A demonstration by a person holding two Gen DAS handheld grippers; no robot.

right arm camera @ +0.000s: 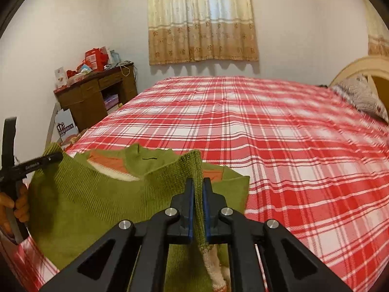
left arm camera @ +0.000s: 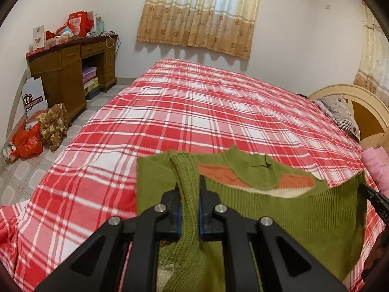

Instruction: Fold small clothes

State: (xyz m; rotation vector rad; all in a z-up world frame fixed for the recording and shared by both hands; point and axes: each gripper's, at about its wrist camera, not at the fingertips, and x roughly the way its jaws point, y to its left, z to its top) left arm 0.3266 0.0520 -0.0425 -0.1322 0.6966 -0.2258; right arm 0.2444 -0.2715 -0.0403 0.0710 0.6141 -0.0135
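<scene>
The sweater (left arm camera: pixel 304 209) hung over the near edge of the bed (left arm camera: pixel 194 112), stretched between both tools. The left gripper (left arm camera: pixel 189 192) had its jaws clamped on one ribbed corner; the right gripper (right arm camera: pixel 198 194) was clamped on the other. This spread grip probably kept the knit taut and level for laying flat. A pillow (left arm camera: pixel 340 114) lay far right.

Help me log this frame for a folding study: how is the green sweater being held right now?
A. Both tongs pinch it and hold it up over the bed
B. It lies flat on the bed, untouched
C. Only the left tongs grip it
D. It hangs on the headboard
A: the left tongs and the right tongs are each shut on a bunched edge of the green sweater, stretched between them above the plaid bed.
</scene>
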